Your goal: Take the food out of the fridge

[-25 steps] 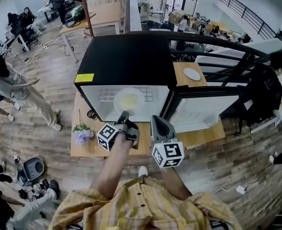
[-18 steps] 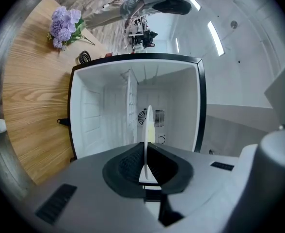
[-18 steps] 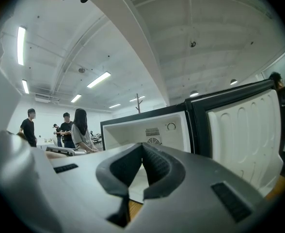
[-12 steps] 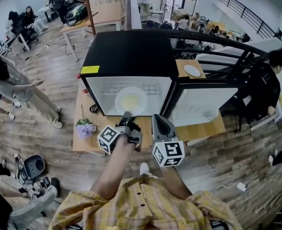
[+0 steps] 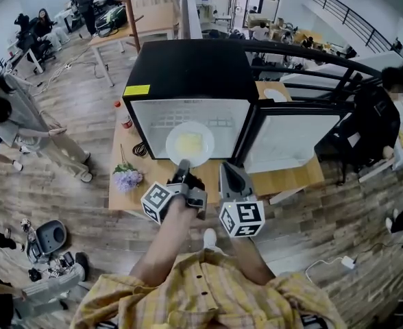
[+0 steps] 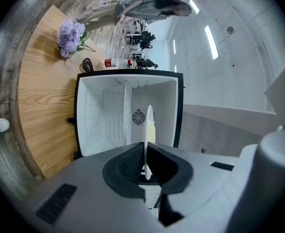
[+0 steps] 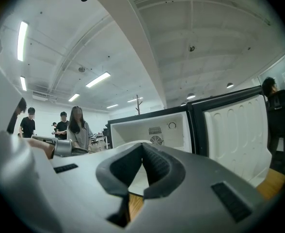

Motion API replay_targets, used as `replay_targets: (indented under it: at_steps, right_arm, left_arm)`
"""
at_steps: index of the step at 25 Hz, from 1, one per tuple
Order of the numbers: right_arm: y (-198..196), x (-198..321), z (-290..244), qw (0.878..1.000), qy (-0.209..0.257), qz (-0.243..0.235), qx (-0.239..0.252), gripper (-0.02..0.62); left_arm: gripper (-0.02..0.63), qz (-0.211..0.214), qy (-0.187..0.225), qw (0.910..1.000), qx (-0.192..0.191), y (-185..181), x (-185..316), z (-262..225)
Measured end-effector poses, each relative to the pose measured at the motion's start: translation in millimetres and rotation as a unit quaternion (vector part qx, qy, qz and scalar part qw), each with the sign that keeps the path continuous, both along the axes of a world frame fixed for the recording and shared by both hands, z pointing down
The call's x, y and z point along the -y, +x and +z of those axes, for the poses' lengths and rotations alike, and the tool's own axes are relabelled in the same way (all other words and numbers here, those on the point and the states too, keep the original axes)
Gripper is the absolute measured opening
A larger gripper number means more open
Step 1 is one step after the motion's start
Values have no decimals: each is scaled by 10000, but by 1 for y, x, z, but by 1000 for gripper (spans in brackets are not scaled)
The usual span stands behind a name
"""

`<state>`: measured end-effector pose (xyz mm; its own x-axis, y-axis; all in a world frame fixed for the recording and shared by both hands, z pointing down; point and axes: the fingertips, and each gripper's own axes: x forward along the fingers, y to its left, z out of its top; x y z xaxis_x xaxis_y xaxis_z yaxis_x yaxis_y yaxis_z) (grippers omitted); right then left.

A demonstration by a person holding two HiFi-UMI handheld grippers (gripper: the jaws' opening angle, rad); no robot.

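1. Holding the white plate [image 5: 176, 149] by its near rim, the left gripper [image 5: 183, 168] has its jaws pinched on it. In the left gripper view the plate [image 6: 148, 125] shows edge-on between the two dark pads.
2. The plate carries a pale yellow portion of food [image 5: 190, 142] and hangs in the air at the mouth of the fridge [image 5: 188, 74]. Whether its far rim is inside the compartment, I cannot tell.
3. The fridge is a small black box with a white inside, and it stands on a wooden table [image 5: 129, 201]. A round fan grille [image 6: 138, 117] sits on its back wall.
4. The fridge door [image 5: 290, 139] is swung open to the right and shows its white inner lining.
5. The right gripper [image 5: 227, 168] is just beside the left one, to the right of the plate and apart from it. Its jaws are pressed together with nothing between them.
6. On the table, left of the fridge, lie a bunch of purple flowers [image 5: 127, 179] and a black cable [image 5: 141, 149]. A bottle [image 5: 125, 118] with a red label stands further back.
7. A person in a grey top [image 5: 16, 115] stands on the wooden floor [image 5: 71, 81], well apart from the table.
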<state>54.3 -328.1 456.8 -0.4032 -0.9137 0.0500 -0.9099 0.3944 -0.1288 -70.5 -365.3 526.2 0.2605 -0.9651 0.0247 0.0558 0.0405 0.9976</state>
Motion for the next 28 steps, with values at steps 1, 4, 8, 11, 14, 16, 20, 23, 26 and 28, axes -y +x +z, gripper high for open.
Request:
replay_targets:
  at_steps: [1, 4, 8, 11, 14, 16, 20, 23, 26, 28]
  right_arm:
    - [-1, -2, 2, 10000, -12, 13, -10, 6]
    - [-2, -10, 5, 10000, -25, 49, -35, 6]
    - [-4, -19, 4, 9999, 49, 78, -39, 6]
    - [-7, -25, 4, 9999, 100, 105, -69, 6]
    - [-9, -34, 3, 9998, 126, 109, -78, 6]
    - [-10, -40, 4, 9998, 134, 103, -82, 6]
    - [-15, -55, 6, 9998, 140, 113, -95, 6]
    - [-19, -68, 9, 9998, 120, 116, -96, 6]
    - [-22, -78, 11, 9999, 101, 108, -88, 6]
    - [-24, -84, 11, 9999, 105, 103, -82, 6]
  left_arm:
    - [18, -5, 24, 10000, 9, 0, -3, -2]
    - [18, 23, 67, 10000, 50, 0, -12, -6]
    - [18, 114, 116, 9997, 184, 3, -24, -12]
    - [18, 121, 143, 9995, 238, 2, -32, -14]
    - [18, 94, 194, 9995, 234, 1, -43, -17]
    - [18, 67, 233, 9995, 224, 0, -50, -18]
    - [18, 51, 239, 9995, 201, -5, -67, -18]
    - [19, 44, 224, 9996, 179, -9, -79, -17]
    - [18, 25, 201, 9997, 148, -13, -89, -14]
    - [18, 12, 191, 9997, 121, -16, -94, -14]
